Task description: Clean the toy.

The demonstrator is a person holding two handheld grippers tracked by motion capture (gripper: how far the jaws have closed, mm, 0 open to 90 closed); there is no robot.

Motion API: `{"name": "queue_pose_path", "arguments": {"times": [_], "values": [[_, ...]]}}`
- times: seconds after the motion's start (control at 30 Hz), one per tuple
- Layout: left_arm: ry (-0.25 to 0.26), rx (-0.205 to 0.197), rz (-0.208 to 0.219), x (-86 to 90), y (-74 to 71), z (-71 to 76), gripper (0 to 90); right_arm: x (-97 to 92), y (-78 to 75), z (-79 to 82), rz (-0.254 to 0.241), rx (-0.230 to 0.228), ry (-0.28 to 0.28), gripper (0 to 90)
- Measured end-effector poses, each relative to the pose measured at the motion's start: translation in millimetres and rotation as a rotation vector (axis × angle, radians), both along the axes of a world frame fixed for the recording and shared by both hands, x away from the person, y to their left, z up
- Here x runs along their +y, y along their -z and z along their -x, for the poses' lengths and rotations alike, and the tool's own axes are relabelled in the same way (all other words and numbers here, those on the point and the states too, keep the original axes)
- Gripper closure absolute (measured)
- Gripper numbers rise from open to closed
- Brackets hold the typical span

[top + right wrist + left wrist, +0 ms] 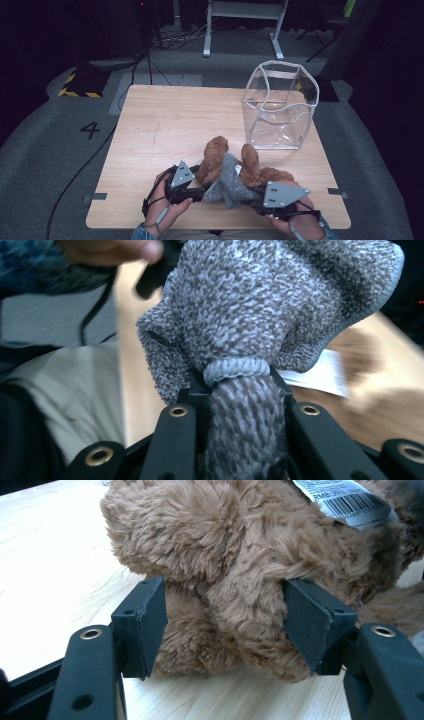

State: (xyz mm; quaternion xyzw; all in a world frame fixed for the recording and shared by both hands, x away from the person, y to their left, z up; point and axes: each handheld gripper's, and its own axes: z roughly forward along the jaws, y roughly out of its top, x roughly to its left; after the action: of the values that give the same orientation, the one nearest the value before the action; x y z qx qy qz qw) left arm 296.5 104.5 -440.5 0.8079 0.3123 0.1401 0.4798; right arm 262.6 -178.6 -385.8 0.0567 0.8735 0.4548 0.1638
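Observation:
A brown plush bear [216,150] lies at the table's near edge, partly wrapped in a grey knitted garment [227,186]. My left gripper [197,189] sits at the bear's left side. In the left gripper view its jaws press into a furry limb of the bear [240,545] from both sides, so the left gripper [225,625] is shut on it. A barcode tag [345,500] hangs off the plush. My right gripper [256,194] comes in from the right. It [237,377] is shut on a bunched fold of the grey knit [265,305], just under a rolled hem.
A clear plastic bag [280,105] stands open at the back right of the wooden table [165,120]. Cables and a stand's legs lie on the floor beyond. In the right gripper view the person's other hand [110,250] and clothing are close behind the knit.

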Motion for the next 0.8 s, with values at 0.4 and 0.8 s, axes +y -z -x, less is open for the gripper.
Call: {"name": "queue_pose_path", "arguments": {"times": [0.4, 0.8], "values": [[-0.012, 0.003, 0.003, -2.5, -0.4, -1.5, 34.5, -40.3, 21.9, -3.8, 0.086, 0.023, 0.143, 74.9], [-0.003, 0.009, 0.027, -7.2, 0.1, -3.0, 34.4, -120.7, 25.4, 2.0, 0.109, 0.047, 0.351, 75.1]]}}
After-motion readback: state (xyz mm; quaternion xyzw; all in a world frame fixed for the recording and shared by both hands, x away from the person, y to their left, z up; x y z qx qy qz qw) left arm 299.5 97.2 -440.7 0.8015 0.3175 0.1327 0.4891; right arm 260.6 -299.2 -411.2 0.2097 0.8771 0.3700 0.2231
